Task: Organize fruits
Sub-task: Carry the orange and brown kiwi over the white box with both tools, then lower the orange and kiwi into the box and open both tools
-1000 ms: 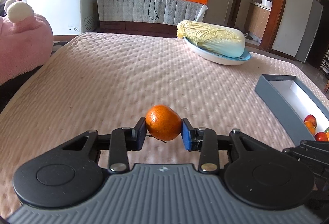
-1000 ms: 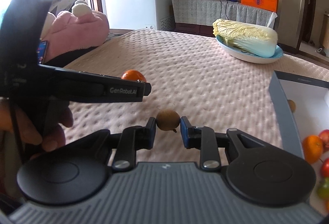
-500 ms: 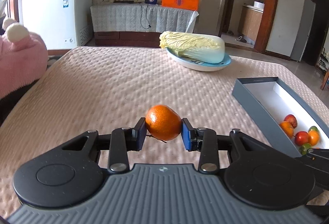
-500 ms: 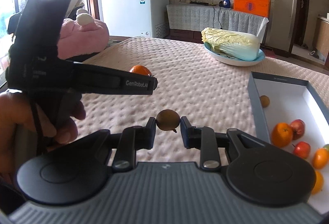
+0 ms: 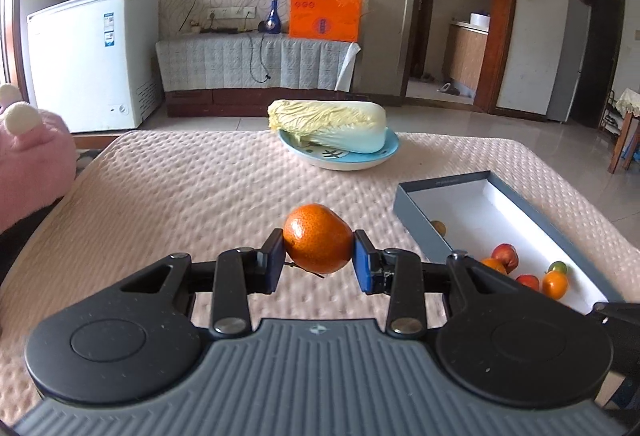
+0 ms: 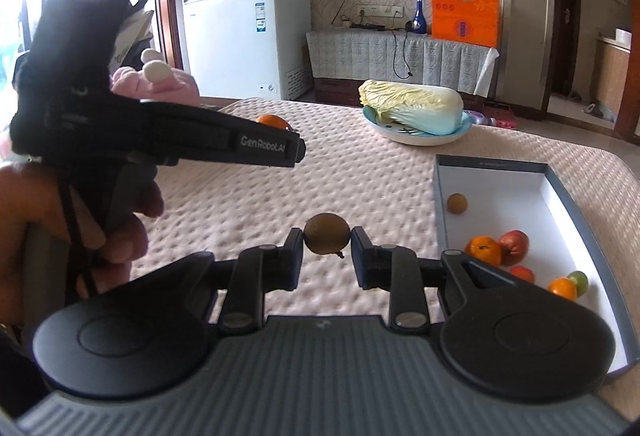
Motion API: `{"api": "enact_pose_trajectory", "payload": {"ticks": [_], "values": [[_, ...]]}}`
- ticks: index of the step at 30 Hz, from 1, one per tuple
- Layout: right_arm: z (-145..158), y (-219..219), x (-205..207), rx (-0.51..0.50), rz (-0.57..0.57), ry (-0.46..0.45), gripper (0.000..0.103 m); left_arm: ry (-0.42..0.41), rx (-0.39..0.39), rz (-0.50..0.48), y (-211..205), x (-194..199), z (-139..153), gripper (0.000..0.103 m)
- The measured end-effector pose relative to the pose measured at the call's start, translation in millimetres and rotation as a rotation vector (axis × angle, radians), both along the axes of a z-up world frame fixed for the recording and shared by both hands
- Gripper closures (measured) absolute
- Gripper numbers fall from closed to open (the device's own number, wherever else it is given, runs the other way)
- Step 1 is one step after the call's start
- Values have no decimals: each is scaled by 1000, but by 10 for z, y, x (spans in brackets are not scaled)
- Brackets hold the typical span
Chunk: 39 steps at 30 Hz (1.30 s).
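Left wrist view: the left gripper [image 5: 319, 261] pinches a mandarin orange [image 5: 318, 238] between its blue pads [image 5: 362, 261], held above the bed's quilted cover [image 5: 192, 188].
Right wrist view: the right gripper [image 6: 327, 251] clamps a small brown longan-like fruit [image 6: 326, 233] above the cover, just left of the box.
Box: a grey box with a white inside [image 6: 516, 196] lies toward the bed's right edge; inside are a brown fruit [image 6: 456, 203] near the far end, and an orange [image 6: 484, 249], red fruits [image 6: 515, 241] and a green one [image 6: 579, 279] nearer.
Plate: a blue-rimmed plate [image 5: 340, 156] carrying a napa cabbage [image 5: 328, 124] sits near the far edge.
Left edge: a pink plush toy [image 5: 32, 164].
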State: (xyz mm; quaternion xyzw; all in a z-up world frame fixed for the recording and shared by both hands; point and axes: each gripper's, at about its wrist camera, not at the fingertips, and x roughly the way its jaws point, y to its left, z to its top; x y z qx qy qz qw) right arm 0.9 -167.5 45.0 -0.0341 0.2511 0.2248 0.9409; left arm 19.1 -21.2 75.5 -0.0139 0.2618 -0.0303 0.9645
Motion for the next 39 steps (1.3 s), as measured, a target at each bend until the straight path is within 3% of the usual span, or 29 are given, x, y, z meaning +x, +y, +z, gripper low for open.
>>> {"api": "enact_pose_trajectory", "payload": {"ticks": [3,6,18,39], "values": [[19,-43,-5,8,8,-10,74,55,56,-13,-82,81,-170,62],[26,-58,3,7,16,-16,74,37,64,-23,-79,105,-196,62],[11,-231,-23,3,4,-10,74,53,27,-20,-161,248,-226,62],[9,-959,-116,18,-104,-10,74,26,9,-117,-1021,497,-197,62]]}}
